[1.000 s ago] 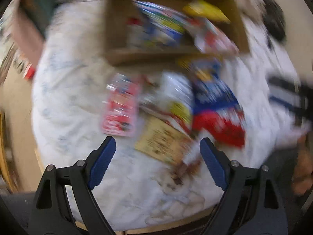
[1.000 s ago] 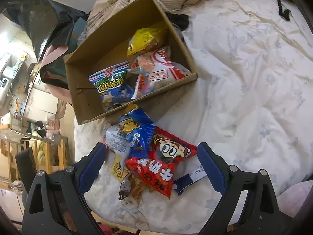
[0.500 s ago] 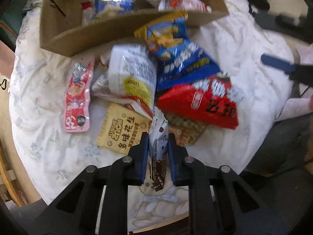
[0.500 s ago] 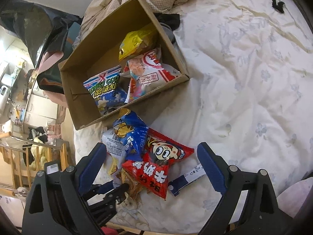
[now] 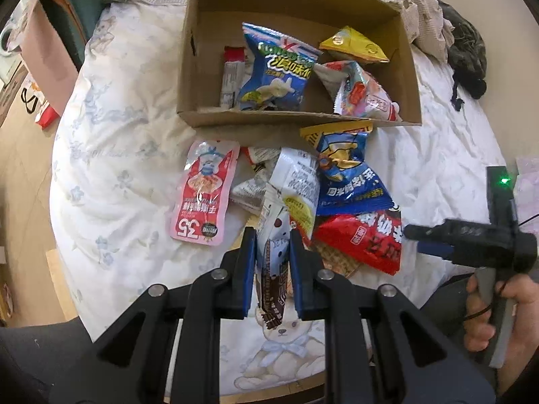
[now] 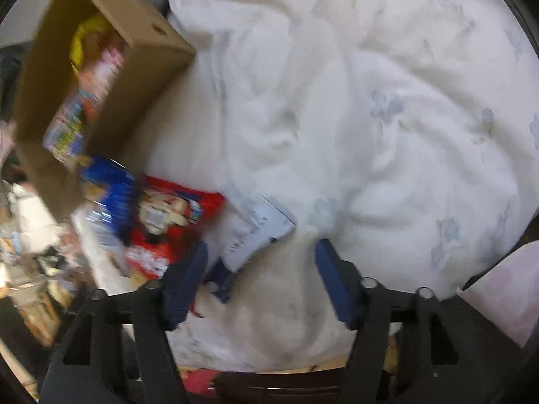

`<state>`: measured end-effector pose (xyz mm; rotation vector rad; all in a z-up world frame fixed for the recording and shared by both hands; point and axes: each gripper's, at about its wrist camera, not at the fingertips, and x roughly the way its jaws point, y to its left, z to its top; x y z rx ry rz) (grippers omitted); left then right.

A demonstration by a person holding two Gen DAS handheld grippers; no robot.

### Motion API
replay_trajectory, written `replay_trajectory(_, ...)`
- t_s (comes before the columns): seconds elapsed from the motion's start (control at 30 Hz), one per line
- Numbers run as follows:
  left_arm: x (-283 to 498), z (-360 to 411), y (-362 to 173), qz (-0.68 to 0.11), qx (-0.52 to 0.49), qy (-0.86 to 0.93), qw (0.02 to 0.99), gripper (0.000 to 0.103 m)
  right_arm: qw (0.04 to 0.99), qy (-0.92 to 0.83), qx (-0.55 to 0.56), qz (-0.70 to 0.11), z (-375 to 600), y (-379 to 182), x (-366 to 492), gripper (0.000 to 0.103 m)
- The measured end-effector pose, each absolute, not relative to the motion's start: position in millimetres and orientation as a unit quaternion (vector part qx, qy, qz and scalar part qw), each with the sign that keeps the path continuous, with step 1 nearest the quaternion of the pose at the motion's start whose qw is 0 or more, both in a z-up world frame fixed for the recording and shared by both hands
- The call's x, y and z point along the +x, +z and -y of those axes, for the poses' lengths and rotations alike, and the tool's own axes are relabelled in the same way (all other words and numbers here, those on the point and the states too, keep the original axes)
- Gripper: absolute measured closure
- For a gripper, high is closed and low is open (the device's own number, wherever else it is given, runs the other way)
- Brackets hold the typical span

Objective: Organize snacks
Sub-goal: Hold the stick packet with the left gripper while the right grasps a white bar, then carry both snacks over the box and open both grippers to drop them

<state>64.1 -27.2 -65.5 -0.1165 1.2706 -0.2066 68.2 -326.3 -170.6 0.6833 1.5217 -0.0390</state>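
Note:
My left gripper [image 5: 269,235] is shut on a white and brown chocolate snack packet [image 5: 273,271], held above the bed. Beyond it lies a pile of snacks: a pink pouch [image 5: 203,193], a white bag [image 5: 298,187], a blue bag [image 5: 348,171] and a red bag [image 5: 363,240]. The cardboard box [image 5: 296,119] behind holds several snacks. My right gripper [image 6: 261,252] is open, low over a white and blue packet [image 6: 254,235] at the bed's near edge, with the red bag [image 6: 168,222] to its left. It also shows at the right of the left wrist view [image 5: 434,240].
White floral bedding [image 6: 370,118] stretches to the right of the pile. A beige blanket and a dark cloth [image 5: 466,54] lie behind the box. The bed's left edge drops to a wooden floor [image 5: 20,185] with bags.
My left gripper closed on the chocolate packet and has lifted it off the pile. My right gripper has swung down and right toward the white and blue packet; its view is blurred.

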Motion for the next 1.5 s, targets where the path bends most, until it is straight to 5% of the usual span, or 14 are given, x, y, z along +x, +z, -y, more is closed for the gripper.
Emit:
replay_trajectory(0.27,62.9,26.9,-65.0,-0.588,-0.054,-0.091,0.802,0.087,0.690,-0.027,0.214,-0.691,294.3,-179.8,82.6,0.045)
replay_trajectory(0.53,65.7,17.6,-66.2,-0.592,-0.078,-0.078,0.798,0.087,0.724,-0.042,0.154,-0.671,291.0,-169.0,81.3,0.084)
replay_trajectory(0.73,66.3,13.4,-66.4,-0.592,-0.085,-0.072,0.798,0.087,0.782,-0.044,0.153,-0.603,294.4,-134.1,89.6,0.084)
replay_trajectory(1.17,67.6,8.1,-59.8,-0.582,-0.092,-0.067,0.805,0.087,0.777,-0.036,0.140,-0.612,288.4,-143.5,92.0,0.084)
replay_trajectory(1.5,72.4,-9.9,-62.5,-0.570,-0.092,-0.028,0.816,0.087,0.845,-0.001,0.153,-0.513,278.9,-75.3,83.4,0.084)
